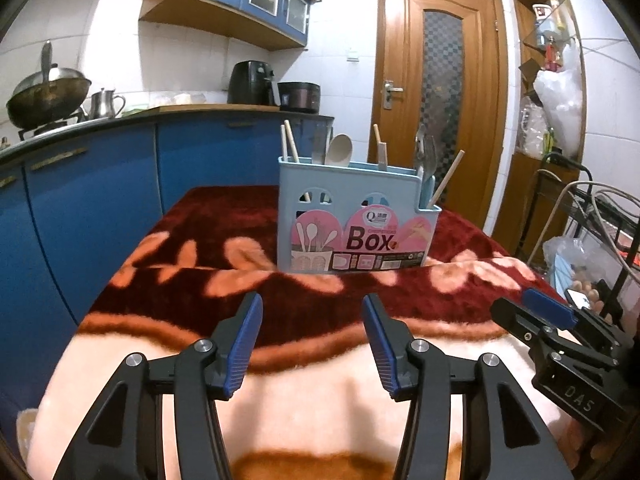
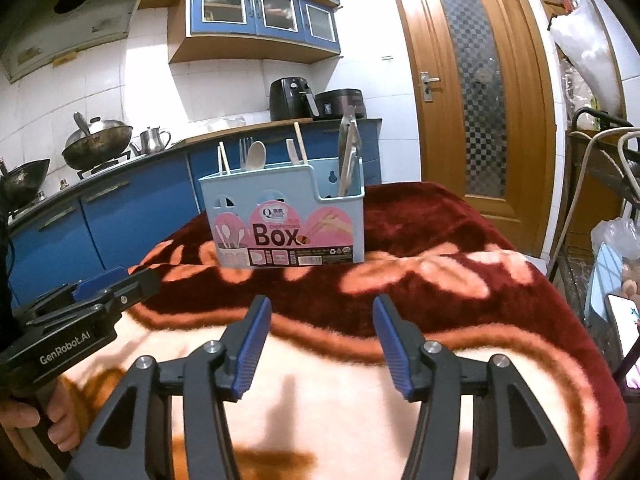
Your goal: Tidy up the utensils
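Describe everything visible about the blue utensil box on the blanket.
The utensil box looks like light blue plastic, with arched cutouts and a pink label reading "Box" on its front. It stands upright on the red floral blanket, its right end stepping down to a lower compartment. Chopsticks, a pale spoon and metal utensils stick up from it. Neither gripper touches it.

Across the lower half of the left wrist view the blanket (image 1: 320,400) lies bare, open passage up to the utensil box (image 1: 356,216) at centre. Handles stick up above its rim. The right gripper (image 1: 532,312) crowds the lower right edge.
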`<state>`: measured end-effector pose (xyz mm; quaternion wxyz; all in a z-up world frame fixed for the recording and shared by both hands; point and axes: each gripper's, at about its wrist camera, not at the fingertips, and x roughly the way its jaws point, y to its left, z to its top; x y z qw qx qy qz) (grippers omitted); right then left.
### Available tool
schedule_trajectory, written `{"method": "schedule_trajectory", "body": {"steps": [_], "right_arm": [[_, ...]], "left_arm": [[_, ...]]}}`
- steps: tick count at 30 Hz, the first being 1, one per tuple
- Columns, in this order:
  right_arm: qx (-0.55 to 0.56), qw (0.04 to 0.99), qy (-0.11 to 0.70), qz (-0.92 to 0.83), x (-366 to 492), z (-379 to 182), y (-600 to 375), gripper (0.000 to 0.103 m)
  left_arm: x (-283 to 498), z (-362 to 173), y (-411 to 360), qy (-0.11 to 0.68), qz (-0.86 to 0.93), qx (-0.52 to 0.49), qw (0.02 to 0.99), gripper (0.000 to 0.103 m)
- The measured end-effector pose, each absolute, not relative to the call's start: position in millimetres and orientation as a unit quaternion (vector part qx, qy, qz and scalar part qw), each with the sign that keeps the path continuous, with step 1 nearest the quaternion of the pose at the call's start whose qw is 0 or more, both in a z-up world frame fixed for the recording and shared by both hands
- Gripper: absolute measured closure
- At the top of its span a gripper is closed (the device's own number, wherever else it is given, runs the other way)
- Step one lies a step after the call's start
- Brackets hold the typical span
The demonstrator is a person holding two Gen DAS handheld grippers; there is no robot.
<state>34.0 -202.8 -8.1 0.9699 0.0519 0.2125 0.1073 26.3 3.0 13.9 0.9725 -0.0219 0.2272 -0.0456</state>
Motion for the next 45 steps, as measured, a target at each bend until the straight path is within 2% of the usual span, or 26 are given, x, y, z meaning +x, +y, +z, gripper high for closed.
{"method": "schedule_trajectory", "body": {"steps": [45], "right_arm": [[0.049, 0.970, 0.213, 0.106, 34.9, -9.5, -203.2, 0.045]], "left_arm": [[25.7, 13.1, -1.0, 0.230, -0.025, -0.007, 0.973, 0.050]]}}
